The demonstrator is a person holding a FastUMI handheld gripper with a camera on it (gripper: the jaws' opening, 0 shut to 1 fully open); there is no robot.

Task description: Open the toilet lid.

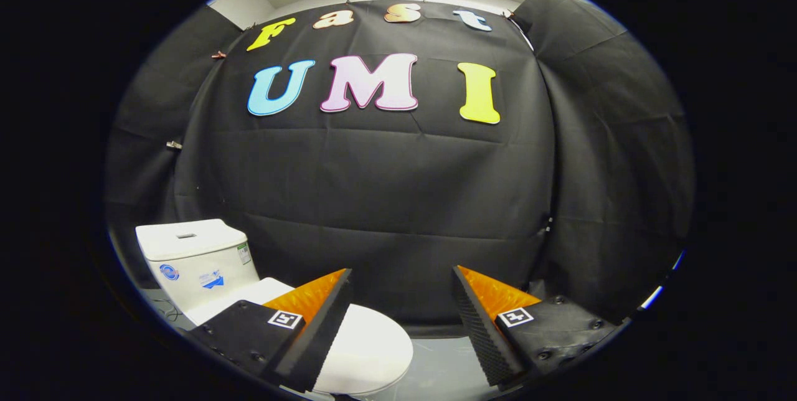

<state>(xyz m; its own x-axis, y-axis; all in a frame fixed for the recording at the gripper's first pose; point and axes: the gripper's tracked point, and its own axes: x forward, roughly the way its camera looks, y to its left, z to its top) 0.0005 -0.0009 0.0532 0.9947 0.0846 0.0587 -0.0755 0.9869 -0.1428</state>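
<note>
White toilet lid [367, 345] (down) lies beneath the left of the wide-open, empty fingers [401, 326].

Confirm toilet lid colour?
Plain white closed toilet lid, clearest in gripper view, beyond the open tool.

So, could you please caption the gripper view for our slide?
Open gripper held above a white toilet, lid still closed beneath its left finger.

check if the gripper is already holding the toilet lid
No, the gripper is open and holds nothing, while the lid lies shut beneath its left finger.
</note>
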